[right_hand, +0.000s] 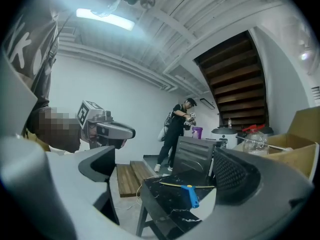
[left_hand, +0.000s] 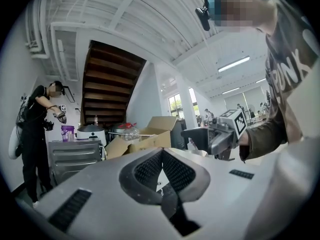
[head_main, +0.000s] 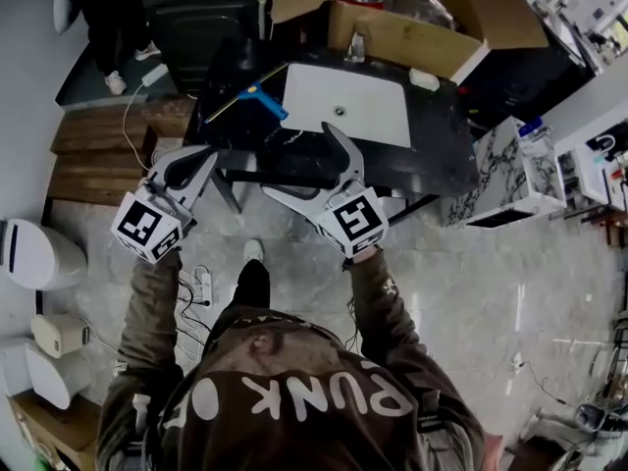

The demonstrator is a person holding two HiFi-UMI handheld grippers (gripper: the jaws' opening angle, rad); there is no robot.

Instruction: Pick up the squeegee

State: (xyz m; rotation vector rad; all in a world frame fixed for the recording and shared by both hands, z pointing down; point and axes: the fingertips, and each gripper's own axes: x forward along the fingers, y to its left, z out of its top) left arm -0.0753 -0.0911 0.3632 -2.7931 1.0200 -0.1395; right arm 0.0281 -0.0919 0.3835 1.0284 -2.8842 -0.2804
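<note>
black marble counter [head_main: 432,160] with one white sink basin [head_main: 363,106] set in it, person standing just short of the basin with two grippers up. right gripper [right_hand: 165,160] has its claw spread wide and empty, left gripper [left_hand: 161,153] is pinched closed on nothing. the one squeegee [head_main: 257,98] lies flat just left of the basin, untouched. looks like the approach step to me, next the wide claw needs to drop over the blue handle and squeeze
</note>
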